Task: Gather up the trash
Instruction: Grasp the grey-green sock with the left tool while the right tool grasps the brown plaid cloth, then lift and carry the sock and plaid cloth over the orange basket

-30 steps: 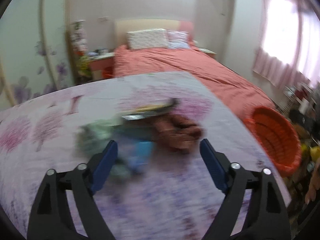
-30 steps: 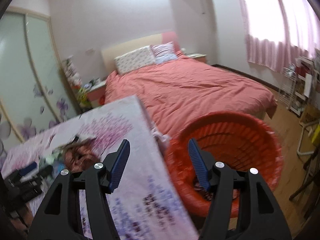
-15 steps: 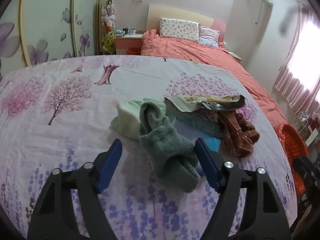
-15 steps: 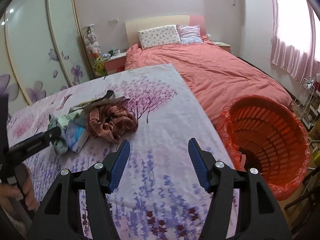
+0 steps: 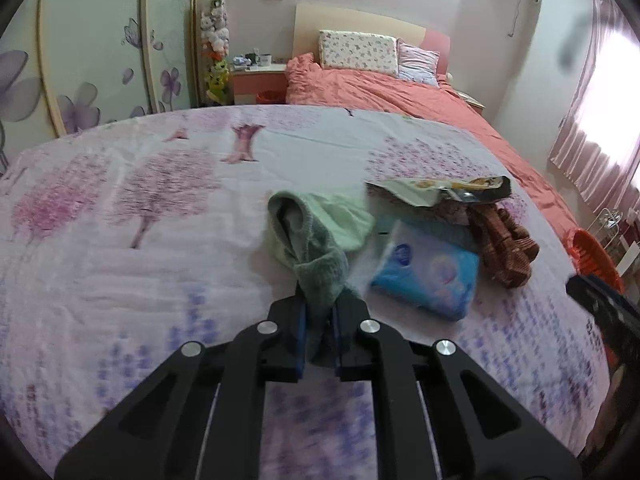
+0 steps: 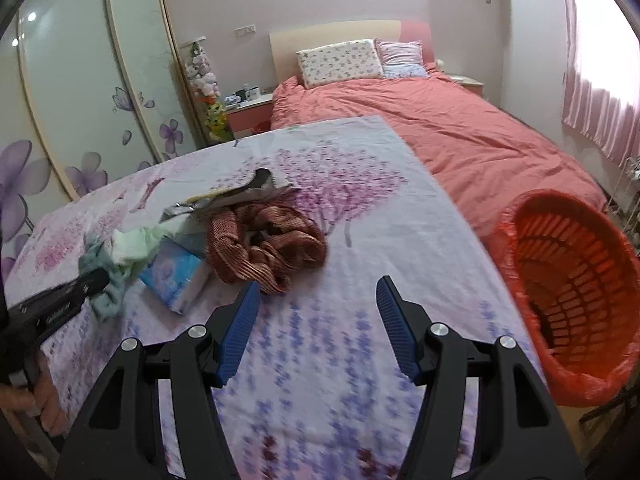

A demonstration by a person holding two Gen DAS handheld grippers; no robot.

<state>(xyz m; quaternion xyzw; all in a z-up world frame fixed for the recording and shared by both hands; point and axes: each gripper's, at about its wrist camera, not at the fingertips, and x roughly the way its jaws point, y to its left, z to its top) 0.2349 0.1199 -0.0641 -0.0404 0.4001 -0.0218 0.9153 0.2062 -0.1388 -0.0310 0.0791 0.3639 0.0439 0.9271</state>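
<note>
The sock (image 5: 316, 264) is pinched by the left gripper (image 5: 319, 330) fingers, the right gripper (image 6: 318, 322) spread wide — the mint cloth (image 5: 340, 220) touching it could be dragged along.

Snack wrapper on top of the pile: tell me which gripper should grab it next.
Right. The right gripper is open and empty, facing the snack wrapper, with the orange basket on its side. The left gripper is shut on the green sock.

Clamped between the left jaws, a fuzzy grey-green knitted sock (image 5: 320, 268); beyond it a glossy blue plastic tissue packet (image 5: 428, 272), ribbed rust-red cloth (image 6: 268, 244) and a shiny crinkled foil wrapper (image 5: 440, 190).
</note>
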